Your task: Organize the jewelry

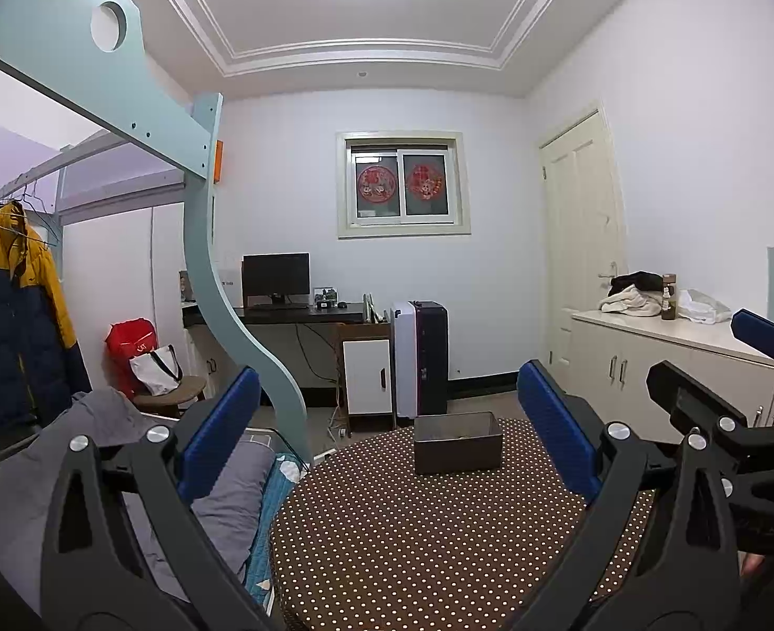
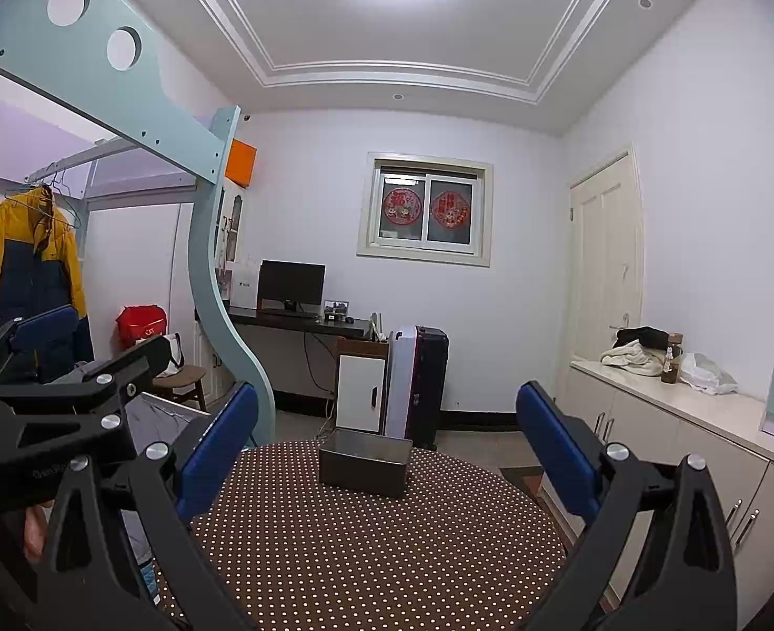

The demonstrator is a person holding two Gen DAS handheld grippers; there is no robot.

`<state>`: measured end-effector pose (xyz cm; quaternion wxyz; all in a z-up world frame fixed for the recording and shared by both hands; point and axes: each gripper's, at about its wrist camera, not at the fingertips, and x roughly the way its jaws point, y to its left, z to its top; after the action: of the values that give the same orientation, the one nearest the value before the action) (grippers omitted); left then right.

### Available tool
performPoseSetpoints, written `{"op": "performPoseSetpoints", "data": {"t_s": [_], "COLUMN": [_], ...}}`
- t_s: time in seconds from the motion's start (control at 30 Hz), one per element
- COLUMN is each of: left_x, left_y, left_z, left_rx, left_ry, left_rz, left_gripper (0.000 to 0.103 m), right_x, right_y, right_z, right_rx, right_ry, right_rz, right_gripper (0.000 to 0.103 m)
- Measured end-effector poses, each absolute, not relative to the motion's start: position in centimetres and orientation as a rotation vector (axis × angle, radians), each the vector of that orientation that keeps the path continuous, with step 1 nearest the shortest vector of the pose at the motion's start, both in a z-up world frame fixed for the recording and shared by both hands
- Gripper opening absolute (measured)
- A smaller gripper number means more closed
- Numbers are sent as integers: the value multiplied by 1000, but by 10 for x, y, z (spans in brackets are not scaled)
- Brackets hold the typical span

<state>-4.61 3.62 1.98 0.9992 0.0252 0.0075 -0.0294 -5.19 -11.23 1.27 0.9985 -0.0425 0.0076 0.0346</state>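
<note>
A dark open box [image 1: 458, 441] stands on the far side of a round table with a brown polka-dot cloth [image 1: 413, 541]. It also shows in the right wrist view [image 2: 364, 461] on the same table [image 2: 376, 552]. I cannot see what is inside it, and no jewelry shows on the cloth. My left gripper [image 1: 387, 436] is open and empty, held above the near side of the table. My right gripper [image 2: 387, 447] is open and empty beside it, and shows at the right edge of the left wrist view [image 1: 713, 368].
A bed with grey bedding [image 1: 123, 473] and a pale blue bunk frame [image 1: 239, 326] lie left of the table. A white cabinet [image 2: 702, 447] with clothes and a bottle runs along the right wall. A desk with a monitor [image 1: 276, 276] and a suitcase [image 1: 421, 360] stand at the back.
</note>
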Motion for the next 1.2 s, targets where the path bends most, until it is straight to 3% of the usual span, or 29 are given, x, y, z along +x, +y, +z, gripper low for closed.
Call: {"op": "performPoseSetpoints", "data": {"t_s": [1.2], "left_x": [-42], "left_y": [41], "left_z": [17], "left_rx": [64], "left_ry": [22], "left_rz": [-44], "left_gripper": [96], "right_x": [-53], "right_y": [-105], "right_z": [12], "right_rx": [-79], "right_ry": [35], "right_rz": [60], "right_gripper": [95]}}
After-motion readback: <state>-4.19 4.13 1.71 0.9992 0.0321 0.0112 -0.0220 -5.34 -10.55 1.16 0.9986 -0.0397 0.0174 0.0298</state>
